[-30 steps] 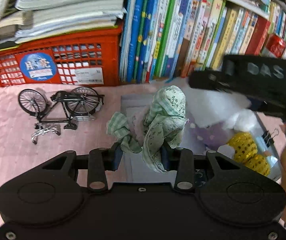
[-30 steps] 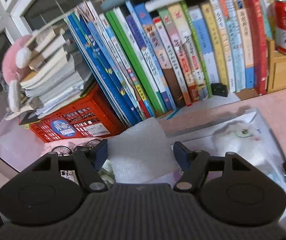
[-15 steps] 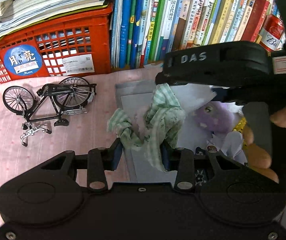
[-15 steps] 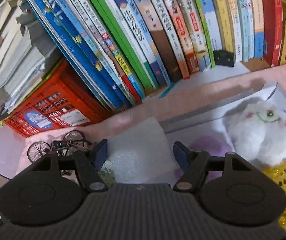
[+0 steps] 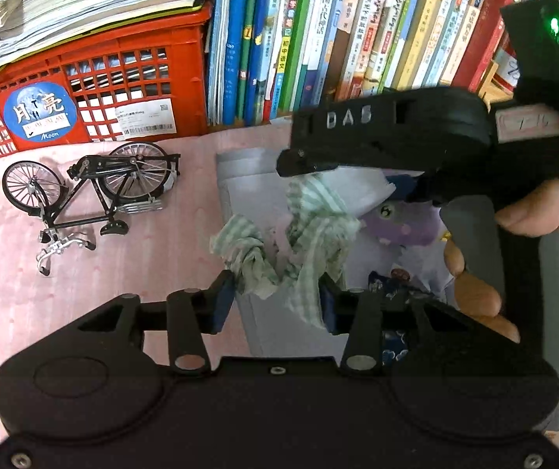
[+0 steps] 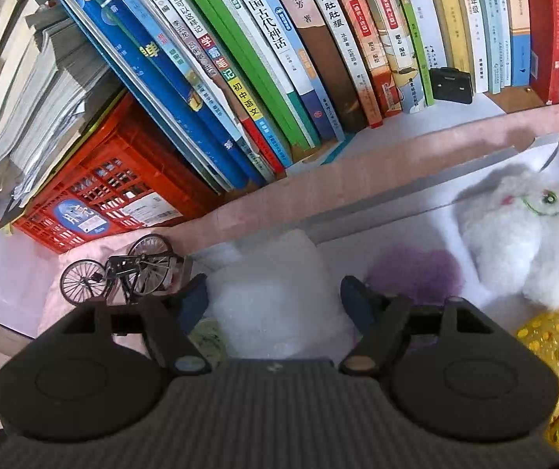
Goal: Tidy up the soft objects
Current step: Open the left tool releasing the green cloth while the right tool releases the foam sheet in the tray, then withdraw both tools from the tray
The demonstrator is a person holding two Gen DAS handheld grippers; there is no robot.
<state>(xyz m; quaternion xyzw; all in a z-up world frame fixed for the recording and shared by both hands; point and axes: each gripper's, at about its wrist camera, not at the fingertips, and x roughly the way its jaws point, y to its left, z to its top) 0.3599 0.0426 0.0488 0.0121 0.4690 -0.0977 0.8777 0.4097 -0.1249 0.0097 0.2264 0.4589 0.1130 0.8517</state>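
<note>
Closest in the left wrist view, the left gripper (image 5: 277, 301) had its jaws opening, with a crumpled green-and-white checked cloth (image 5: 310, 234) between them. The cloth brushed both blue pads, and whether they still pinched it could not be told. It hung over the left edge of a shallow grey box (image 5: 232, 179) on the pink tablecloth (image 5: 84, 273).

In the right wrist view, the right gripper (image 6: 273, 299) was also opening. A white foam sheet (image 6: 275, 297) lay between its fingers; a gap showed beside the right pad, so the jaws stood apart and free of it. The sheet's near end was hidden under the gripper body, and it seemed to lie inside the box at its left end.

Beyond the cloth, a purple plush toy (image 5: 400, 222) lay in the box, mostly covered by the black body of the right gripper and by the person's hand (image 5: 486, 258) around its handle. From the right wrist it showed only as a blurred purple patch. A fluffy white plush toy (image 6: 525, 242) sat further right in the box, cut off by the picture's edge. A gold sequinned thing (image 6: 552, 351) lay near it, half hidden behind the gripper, and too little showed to name it.

To the left of the box, a small model bicycle (image 5: 88, 195) stood on the tablecloth. Behind it sat a red plastic crate (image 5: 95, 90) with stacked papers on top, and a row of upright books (image 5: 318, 39) ran along the back.
</note>
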